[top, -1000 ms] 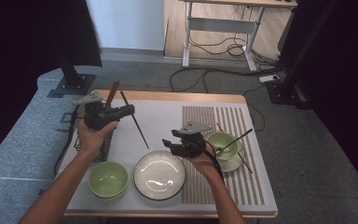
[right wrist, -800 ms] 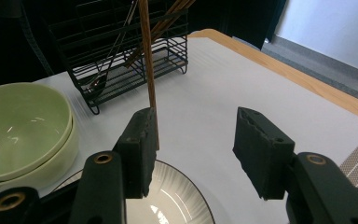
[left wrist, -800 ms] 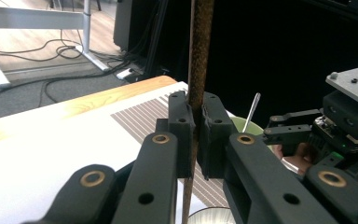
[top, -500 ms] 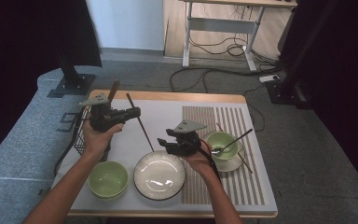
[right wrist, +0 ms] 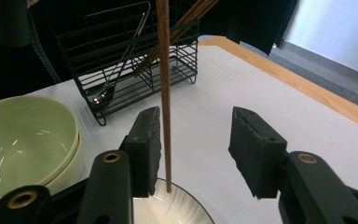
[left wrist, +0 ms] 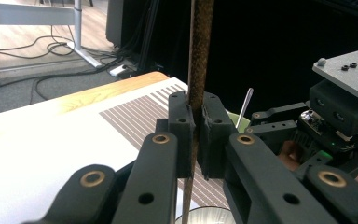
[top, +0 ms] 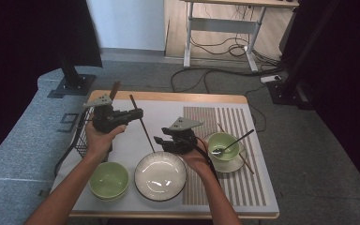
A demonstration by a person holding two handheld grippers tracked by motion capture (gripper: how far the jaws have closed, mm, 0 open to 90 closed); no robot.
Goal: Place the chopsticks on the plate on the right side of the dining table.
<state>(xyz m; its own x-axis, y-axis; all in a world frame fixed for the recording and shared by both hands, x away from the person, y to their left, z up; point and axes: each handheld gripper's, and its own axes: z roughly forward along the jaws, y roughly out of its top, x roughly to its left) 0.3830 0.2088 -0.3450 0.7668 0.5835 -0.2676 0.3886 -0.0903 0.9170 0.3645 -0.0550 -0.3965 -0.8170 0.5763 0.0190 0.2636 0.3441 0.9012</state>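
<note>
1. We see the left gripper (top: 136, 113) at about nine o'clock of the table (top: 168, 97), its jaws pressed tight on a brown chopstick (top: 142, 124).
2. In the left gripper view the chopstick (left wrist: 196, 70) stands nearly upright between the two pads, clamped on both sides.
3. In the high view the chopstick slants from the gripper down towards five o'clock, its lower end at the rim of the white plate (top: 161, 176), which sits at six o'clock of the table.
4. The right gripper (top: 161, 140) hangs just above the plate's twelve o'clock rim, jaws partly spread; they have just been closing.
5. In the right gripper view the chopstick (right wrist: 163, 84) runs down between the pads, close by the left pad, and well apart from the right one; we cannot tell whether the left pad touches it.
6. Its tip (right wrist: 168, 189) stands at the plate's edge (right wrist: 186, 198).
7. A green bowl (top: 108, 180) sits at seven o'clock, just beside the plate.
8. A black wire rack (right wrist: 121, 60) holding more chopsticks and a spoon stands behind the left gripper at nine o'clock.
</note>
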